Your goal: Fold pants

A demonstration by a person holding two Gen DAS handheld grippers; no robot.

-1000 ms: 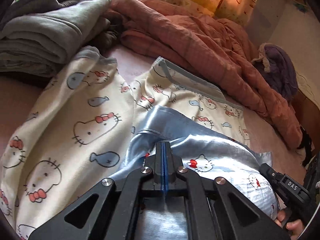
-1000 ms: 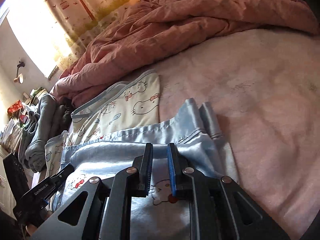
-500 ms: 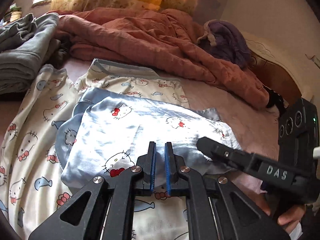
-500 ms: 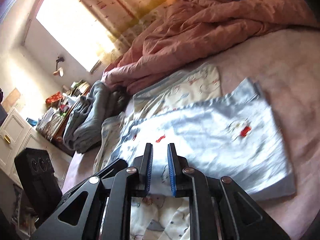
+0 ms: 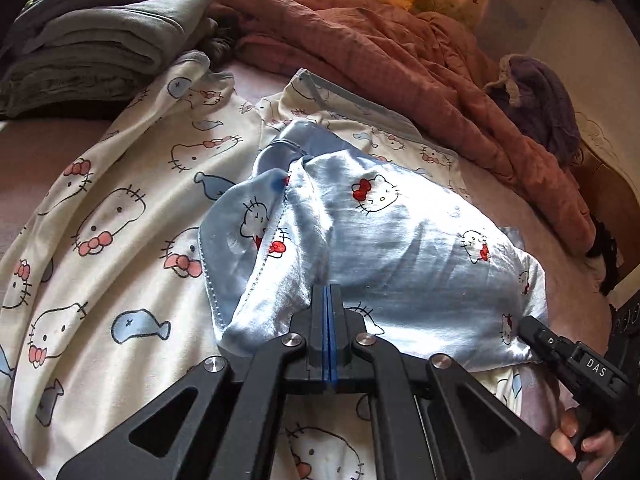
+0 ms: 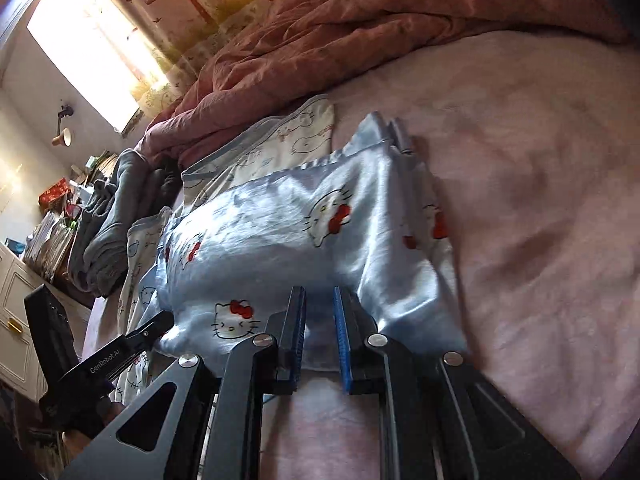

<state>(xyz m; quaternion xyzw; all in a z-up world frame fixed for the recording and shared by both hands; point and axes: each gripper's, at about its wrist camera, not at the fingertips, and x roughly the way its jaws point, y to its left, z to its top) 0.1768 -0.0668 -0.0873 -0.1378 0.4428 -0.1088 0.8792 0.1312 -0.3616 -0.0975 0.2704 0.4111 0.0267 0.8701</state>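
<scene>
Light-blue satin pants [image 5: 400, 240] with a red-bowed cat print lie folded and bulging on the bed; the right wrist view shows them [image 6: 280, 248] too. My left gripper [image 5: 327, 292] is at their near edge, jaws closing to pad-on-pad, and creases run into its tip as if it pinches a ridge of cloth. From the right wrist view its tip [image 6: 160, 322] meets the pants' left corner. My right gripper [image 6: 320, 300] straddles the near right edge with a finger-wide gap; pale cloth lies between the pads without being squeezed. Its tip [image 5: 524, 326] touches the right corner.
A cream cat-and-fish print garment [image 5: 100, 240] lies spread under the pants. Folded grey clothes [image 5: 100, 32] sit at the back left, a rumpled rust-pink quilt [image 5: 400, 60] along the back, a purple item [image 5: 540, 100] at the right. Pink sheet [image 6: 520, 200] stretches to the right.
Both grippers came forward again onto the pants' near edge after drawing back. The left jaws, slightly apart half a second ago, have shut. The pants, then flat, now bulge upward.
</scene>
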